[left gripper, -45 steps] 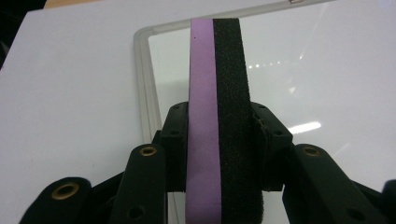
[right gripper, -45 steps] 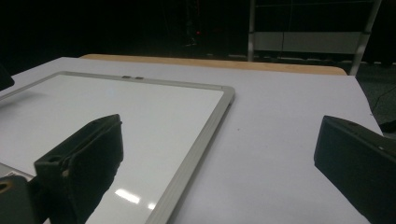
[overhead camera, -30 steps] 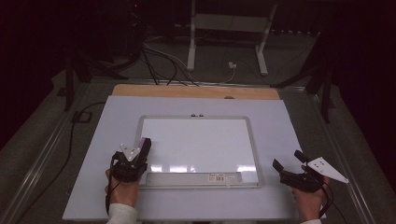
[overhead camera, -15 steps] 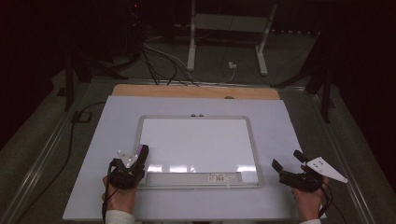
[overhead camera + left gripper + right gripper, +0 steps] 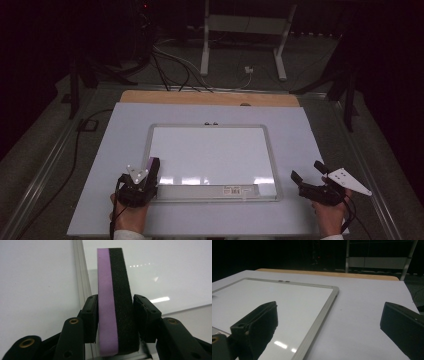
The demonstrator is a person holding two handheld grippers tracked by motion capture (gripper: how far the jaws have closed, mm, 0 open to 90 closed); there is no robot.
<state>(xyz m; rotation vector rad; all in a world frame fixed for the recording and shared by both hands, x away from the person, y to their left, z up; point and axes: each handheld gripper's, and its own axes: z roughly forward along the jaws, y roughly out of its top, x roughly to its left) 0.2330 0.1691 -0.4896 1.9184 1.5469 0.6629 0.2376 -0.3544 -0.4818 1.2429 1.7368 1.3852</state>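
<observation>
A whiteboard (image 5: 212, 150) with a grey metal frame lies flat in the middle of the table, its surface blank. My left gripper (image 5: 151, 167) sits at the board's near left corner, shut on an eraser (image 5: 115, 307) with a purple foam side and a black felt side, held on edge over the frame. In the left gripper view both pads press the eraser's flanks. My right gripper (image 5: 306, 172) rests open on the table right of the board's near right corner, with nothing between its fingers (image 5: 257, 327). The board's frame (image 5: 322, 315) runs diagonally through the right gripper view.
The white table top (image 5: 125, 130) lies over a wooden board whose far edge (image 5: 210, 97) shows. Behind the table are cables (image 5: 170, 65) on the floor and a white stand (image 5: 242, 40). A barcode label (image 5: 240, 189) sits on the board's near frame.
My left gripper with the eraser has slid a little toward the near edge along the board's left side and then slightly back in. The right gripper has stayed put.
</observation>
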